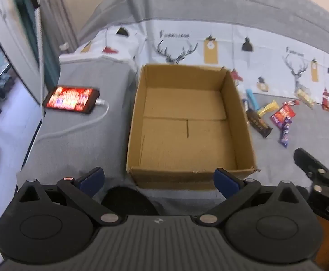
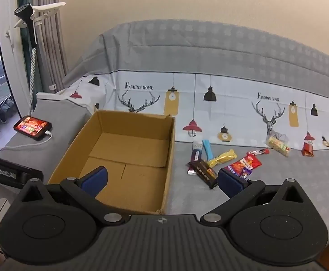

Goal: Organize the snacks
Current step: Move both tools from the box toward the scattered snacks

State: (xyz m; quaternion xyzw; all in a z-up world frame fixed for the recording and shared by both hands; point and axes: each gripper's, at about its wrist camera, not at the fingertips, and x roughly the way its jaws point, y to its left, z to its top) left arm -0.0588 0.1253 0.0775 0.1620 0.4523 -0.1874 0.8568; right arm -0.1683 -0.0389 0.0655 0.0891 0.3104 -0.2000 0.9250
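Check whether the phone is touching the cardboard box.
Apart. The left wrist view shows grey cover between the phone and the cardboard box; only its white cable trails nearby.

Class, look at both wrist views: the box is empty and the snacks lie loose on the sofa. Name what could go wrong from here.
1. The snacks overlap: closing on the dark chocolate bar may drag the gold wrapper along with it.
2. The cardboard box sits on soft cushion, so a bump might shift or tip it.
3. The phone and its cable lie near the left hand-held gripper and could snag.
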